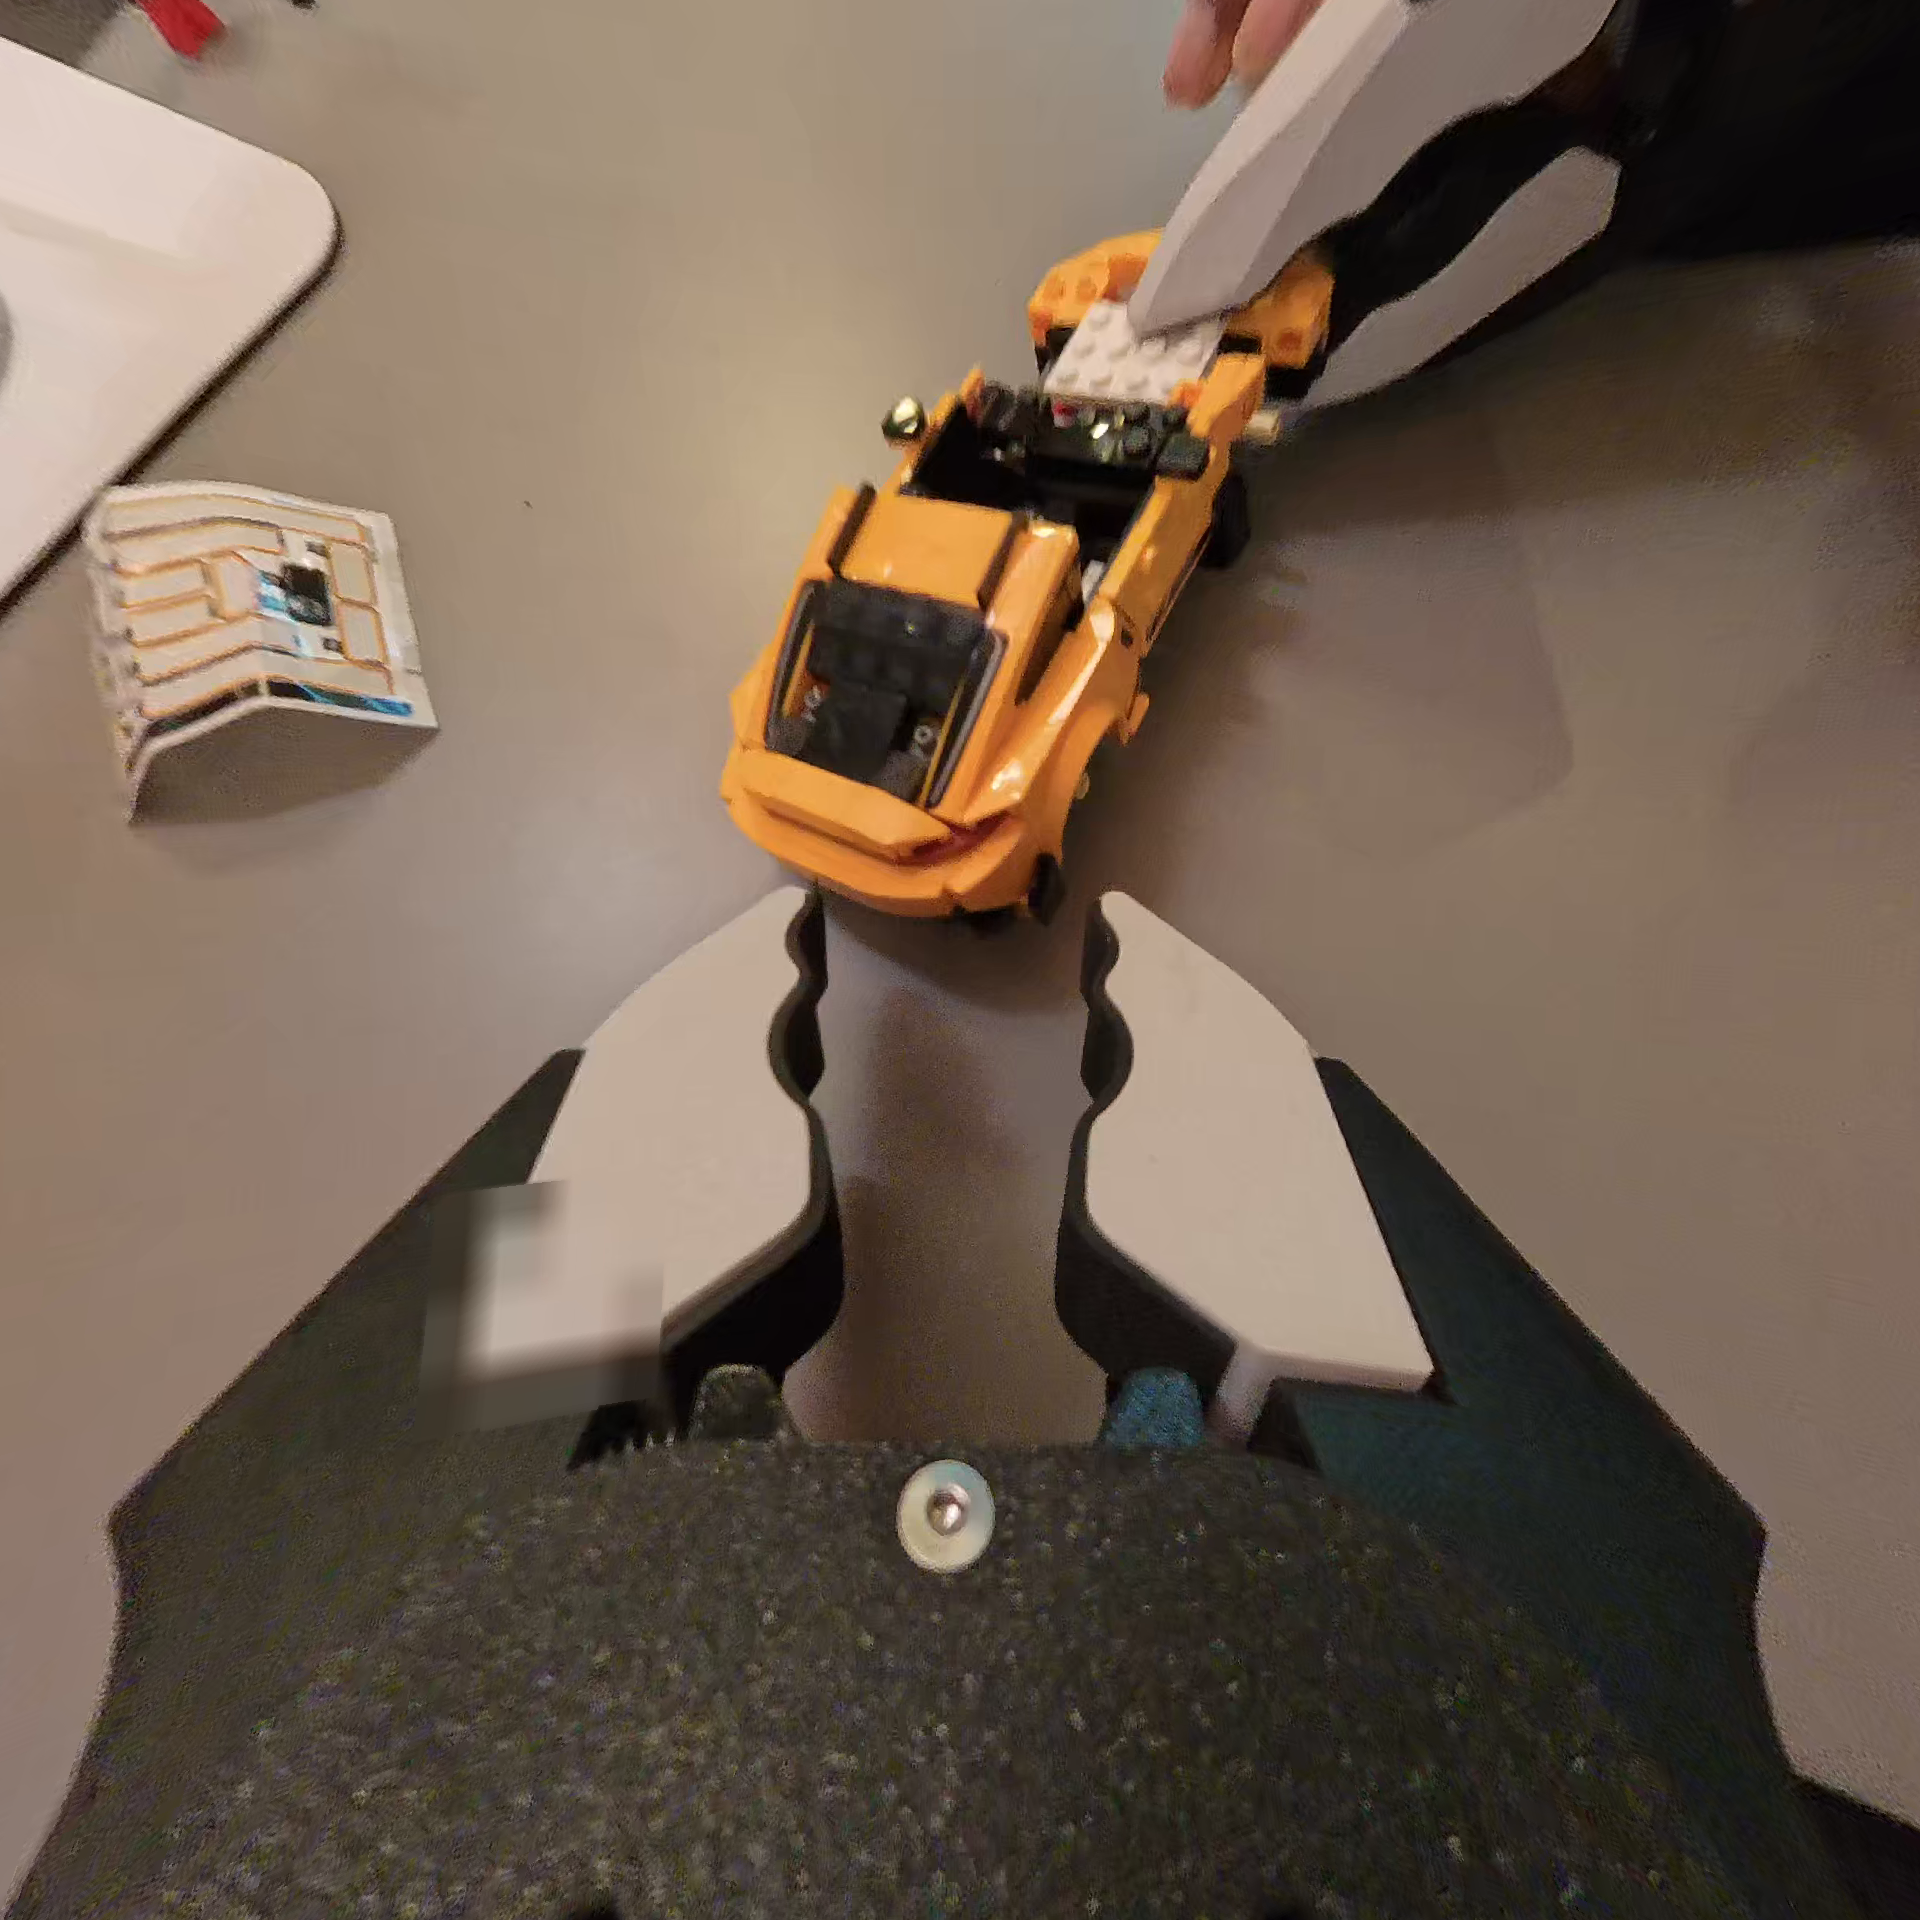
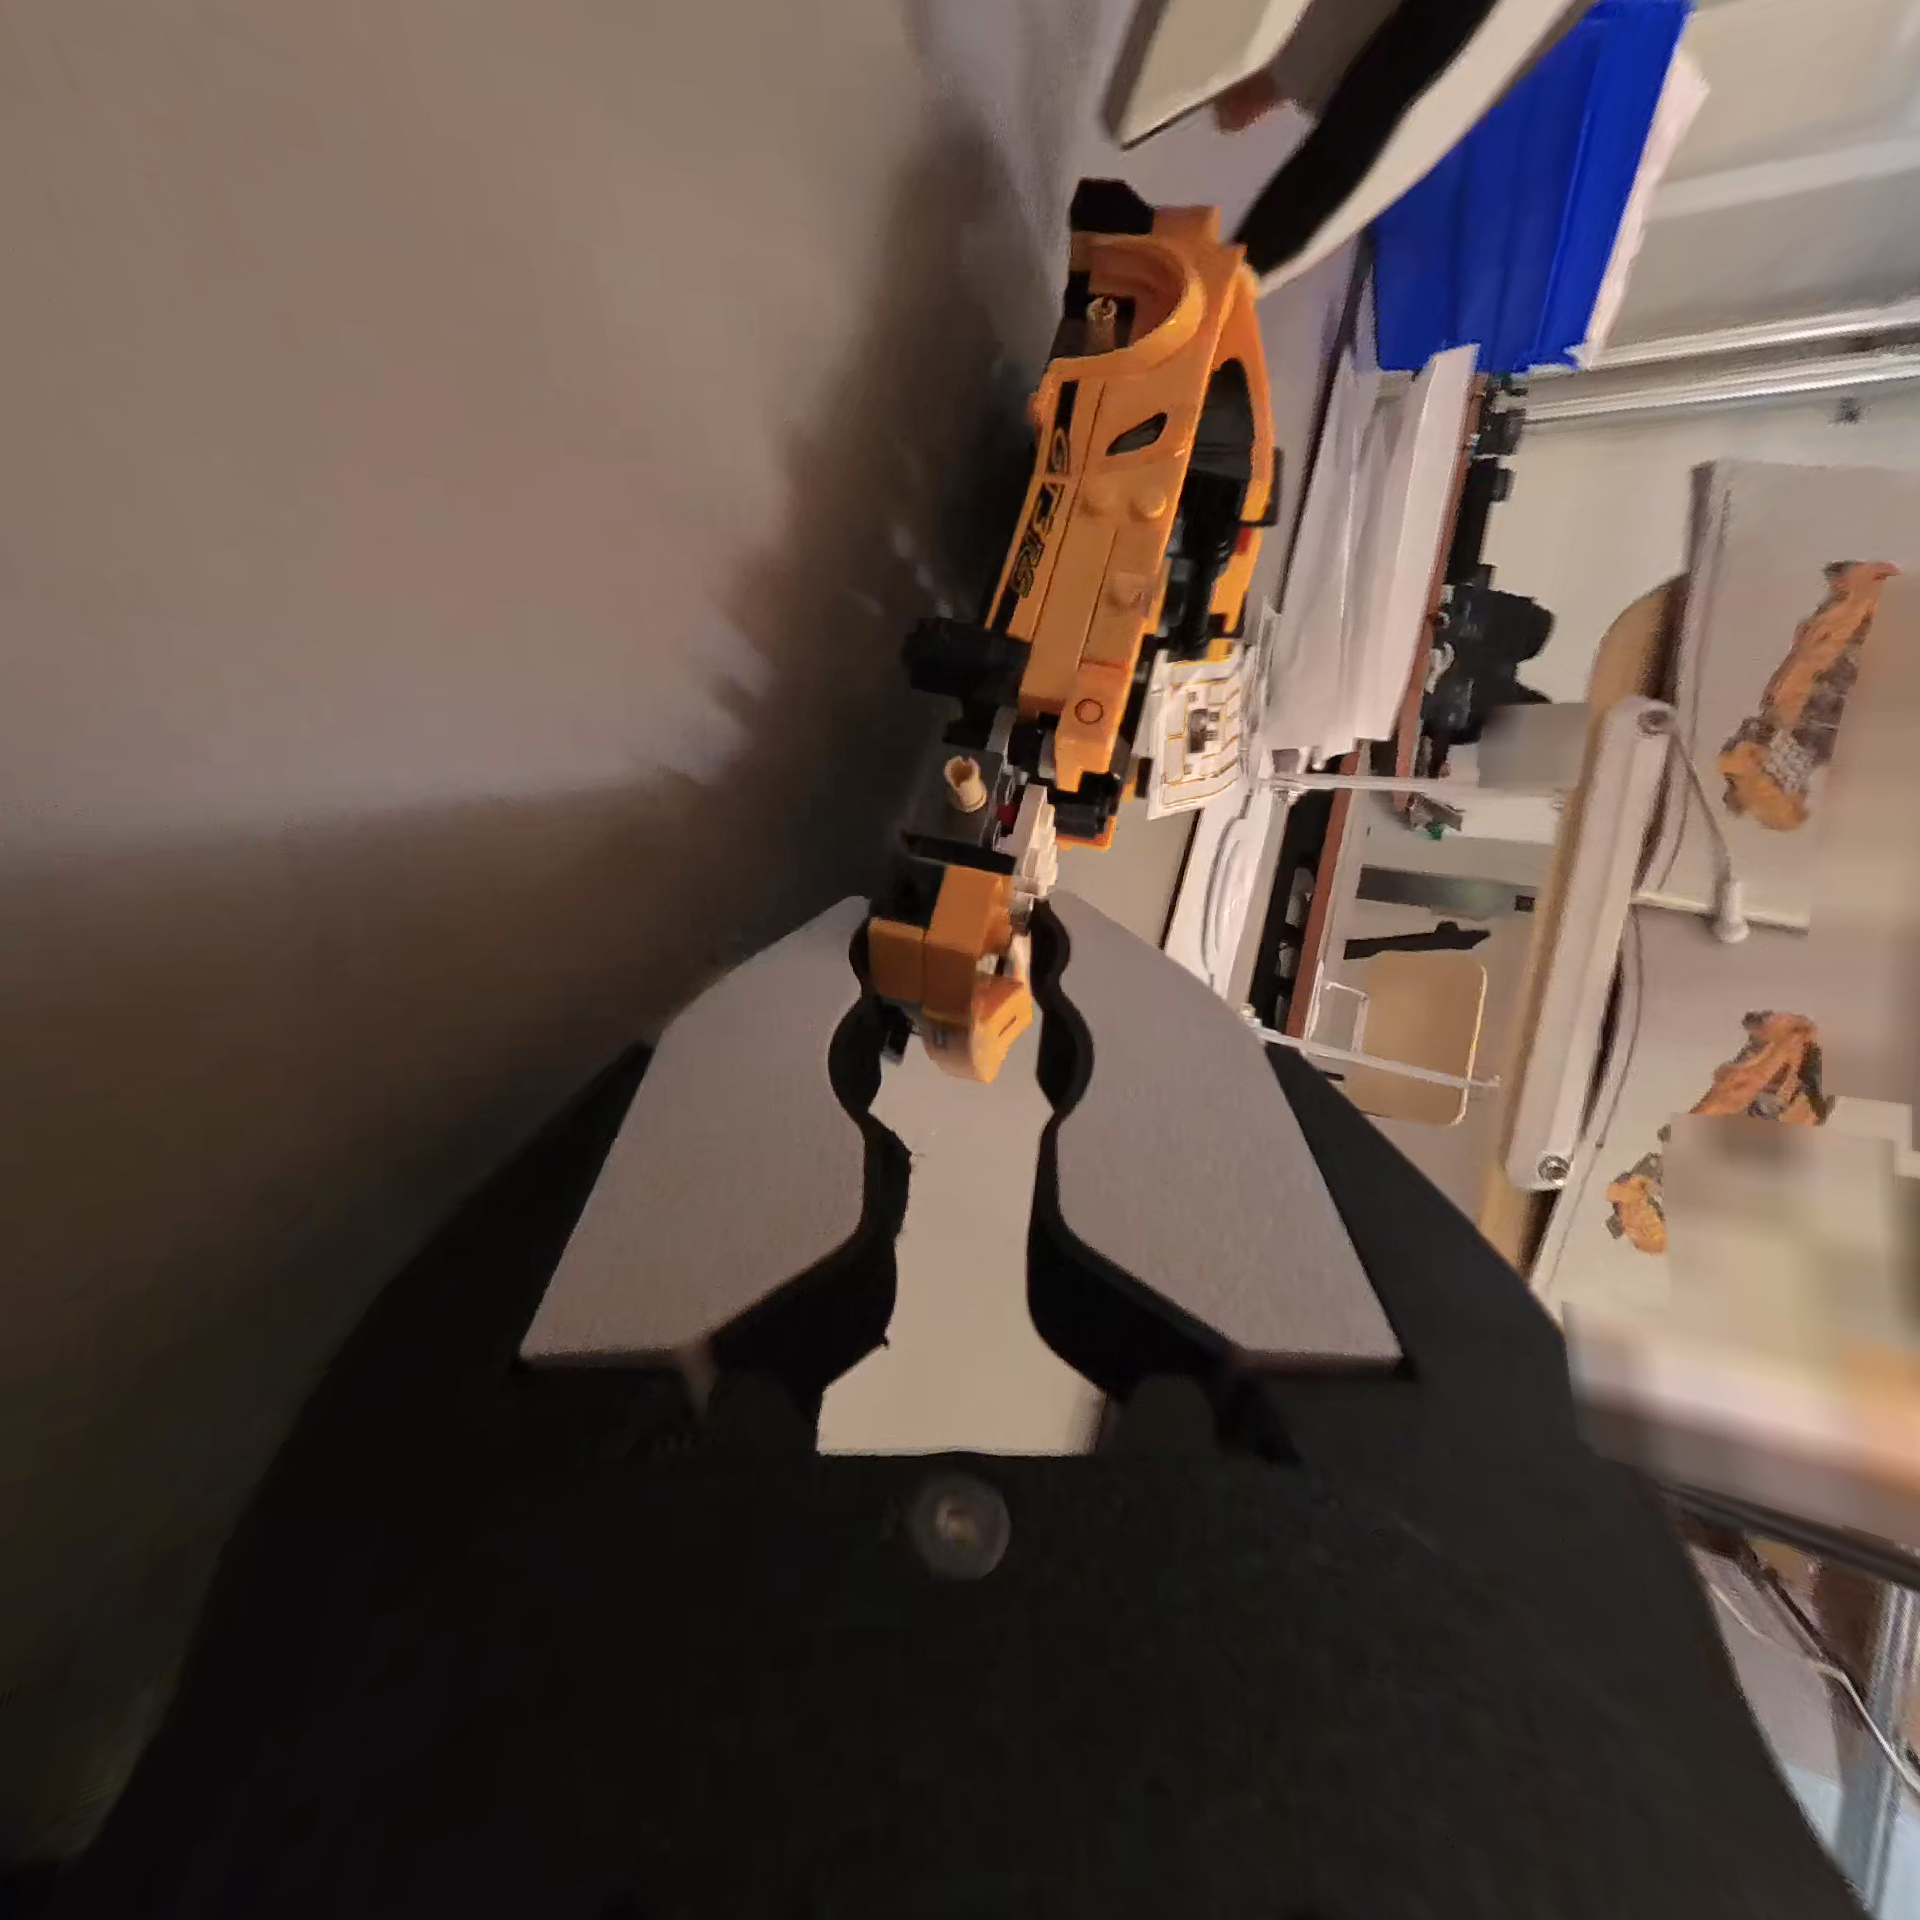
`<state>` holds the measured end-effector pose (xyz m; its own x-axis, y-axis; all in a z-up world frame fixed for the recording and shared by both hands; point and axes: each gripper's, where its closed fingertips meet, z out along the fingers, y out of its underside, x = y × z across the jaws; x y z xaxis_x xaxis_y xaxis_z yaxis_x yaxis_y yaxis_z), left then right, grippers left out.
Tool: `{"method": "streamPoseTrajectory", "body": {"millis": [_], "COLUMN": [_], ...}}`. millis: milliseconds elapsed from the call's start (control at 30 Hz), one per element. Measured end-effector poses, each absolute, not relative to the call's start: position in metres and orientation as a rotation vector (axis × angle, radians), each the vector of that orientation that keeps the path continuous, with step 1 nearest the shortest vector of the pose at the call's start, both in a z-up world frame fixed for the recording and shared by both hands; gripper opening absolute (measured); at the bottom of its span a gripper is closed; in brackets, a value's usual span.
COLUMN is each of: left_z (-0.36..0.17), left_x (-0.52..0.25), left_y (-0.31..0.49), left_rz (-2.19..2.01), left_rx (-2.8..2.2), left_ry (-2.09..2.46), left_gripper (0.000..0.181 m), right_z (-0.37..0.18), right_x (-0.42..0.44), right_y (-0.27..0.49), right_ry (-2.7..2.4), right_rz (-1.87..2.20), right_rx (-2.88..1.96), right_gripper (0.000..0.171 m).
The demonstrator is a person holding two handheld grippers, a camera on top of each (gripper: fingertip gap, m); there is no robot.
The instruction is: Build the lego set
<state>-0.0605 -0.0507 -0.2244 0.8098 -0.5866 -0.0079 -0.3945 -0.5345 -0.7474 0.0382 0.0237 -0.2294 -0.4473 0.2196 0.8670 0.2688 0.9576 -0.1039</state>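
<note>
An orange lego car [image 1: 935, 675] with black parts lies on the grey table [image 1: 582, 312]. A light grey studded plate [image 1: 1132, 353] sits on its far end. My left gripper [image 1: 951, 914] is open and empty, its fingertips just short of the car's near end. My right gripper [image 1: 1288, 312] comes in from the top right and is shut on the car's far end. In the right wrist view, which is rolled sideways, the right gripper [image 2: 956, 935] clamps the orange end of the car [image 2: 1122, 499]. The left gripper's fingers [image 2: 1184, 62] show beyond the car.
A curled sticker sheet [image 1: 260, 623] lies on the table to the left. A white board [image 1: 135, 260] is at the far left corner, with a red piece [image 1: 182, 26] beyond it. A hand [image 1: 1216, 42] shows at the top. Shelves, papers and a blue sheet [image 2: 1507, 208] lie past the table edge. The gap from one gripper's tips to the other's is roughly 12 cm.
</note>
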Motion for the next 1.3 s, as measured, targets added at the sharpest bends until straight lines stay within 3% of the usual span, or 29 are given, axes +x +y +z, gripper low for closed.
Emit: {"method": "streamPoseTrajectory", "body": {"millis": [133,333,567,867,1300], "left_z": [-0.223,-0.232,-0.235,-0.239,-0.247], "left_x": [-0.057,-0.053,-0.052,-0.045,-0.055], "left_y": [-0.041,-0.038,-0.034,-0.022,-0.024], "left_rz": [-0.278,-0.25,-0.226,-0.253,-0.163], "left_rx": [-2.17,-2.191,-2.191,-2.181,-2.204], "left_ry": [0.677,0.686,0.68,0.672,0.671], "left_gripper": [0.061,0.061,0.064,0.071,0.067], "right_z": [-0.232,-0.23,-0.225,-0.242,-0.242], "right_x": [0.043,0.066,0.074,0.064,0.049], "right_y": [0.027,0.021,0.037,0.04,0.04], "right_ry": [-2.124,-2.248,-2.096,-2.101,-2.095], "right_rz": [-0.012,0.328,0.677,0.863,0.843], "right_rx": [-0.34,-0.707,-1.179,-1.454,-1.374], "right_gripper": [0.035,0.057,0.058,0.076,0.067]}}
